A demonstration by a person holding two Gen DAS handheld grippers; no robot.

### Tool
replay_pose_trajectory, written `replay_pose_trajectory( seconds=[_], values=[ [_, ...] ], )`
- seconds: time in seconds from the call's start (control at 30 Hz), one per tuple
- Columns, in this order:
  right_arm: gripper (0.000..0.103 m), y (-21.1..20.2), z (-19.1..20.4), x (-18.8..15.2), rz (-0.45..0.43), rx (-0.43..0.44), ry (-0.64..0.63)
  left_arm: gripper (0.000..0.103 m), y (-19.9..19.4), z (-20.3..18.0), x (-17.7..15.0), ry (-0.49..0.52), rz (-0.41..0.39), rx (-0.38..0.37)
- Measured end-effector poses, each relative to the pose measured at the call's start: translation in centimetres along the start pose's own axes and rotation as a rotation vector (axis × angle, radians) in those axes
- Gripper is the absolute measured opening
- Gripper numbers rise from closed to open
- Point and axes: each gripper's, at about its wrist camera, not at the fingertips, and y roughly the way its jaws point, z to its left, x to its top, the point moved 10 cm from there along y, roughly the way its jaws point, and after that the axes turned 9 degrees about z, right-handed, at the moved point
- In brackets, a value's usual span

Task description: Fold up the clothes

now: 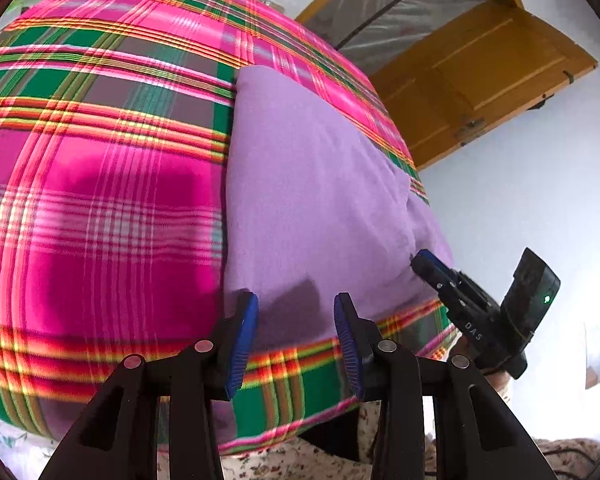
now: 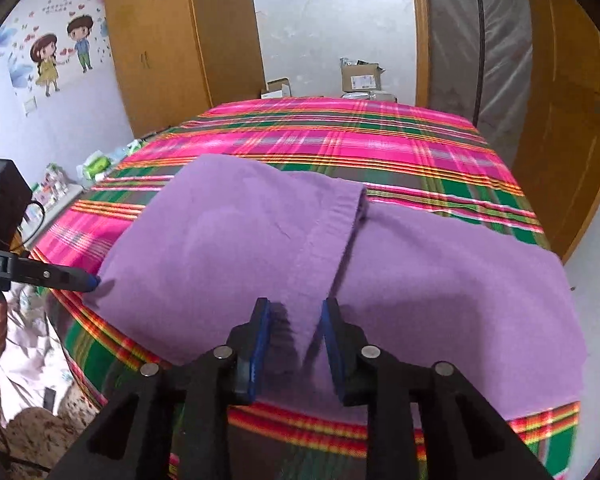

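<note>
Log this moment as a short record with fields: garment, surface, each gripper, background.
garment: purple cloth, partly folded, one flap lying over the rest
surface: bed with pink and green plaid cover
left gripper: open, over the cloth's near left edge
right gripper: open, at the flap's near edge, nothing clamped
background: wooden wardrobe, cardboard boxes, wooden door

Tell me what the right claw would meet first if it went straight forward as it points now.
Probably the purple garment: the open right claw points at its folded flap edge, just ahead. Exact depth is unclear.
</note>
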Motion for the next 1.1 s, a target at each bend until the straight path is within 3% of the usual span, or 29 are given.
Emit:
replay_pose_trajectory(
  seconds=[0.13,0.33,0.4,0.53,0.63,0.87,1.03,1.1],
  values=[
    [0.027,-2.0,0.9,0.7,-0.045,-0.016,-0.026,0.041,-0.1,-0.2,-0.2,0.015,0.001,0.010],
    [0.027,-3.0,5.5,1.6,-0.090,0.052,-0.138,0.044,-1.5,0.2,1.1,0.038,-0.028,0.025],
    [0.028,-2.7,7.3,1.7,-0.087,0.092,-0.174,0.050,-1.9,0.4,1.5,0.046,-0.038,0.030],
    [0.039,-1.5,11.4,1.3,-0.049,0.157,-0.265,0.050,-2.5,1.9,3.2,0.014,-0.047,0.019],
    [0.042,-0.4,14.4,0.5,-0.015,0.191,-0.337,0.050,-2.0,3.0,4.8,-0.017,-0.047,0.028],
    [0.057,1.7,18.2,-1.0,0.036,0.192,-0.421,0.050,-0.2,3.5,7.8,-0.017,0.008,0.030],
    [0.060,2.7,19.9,-1.4,0.031,0.136,-0.447,0.051,0.8,3.1,8.7,-0.001,0.032,0.019],
    [0.060,3.3,19.9,-1.5,0.030,0.065,-0.471,0.051,1.1,2.9,8.7,0.010,0.046,0.021]
  ],
)
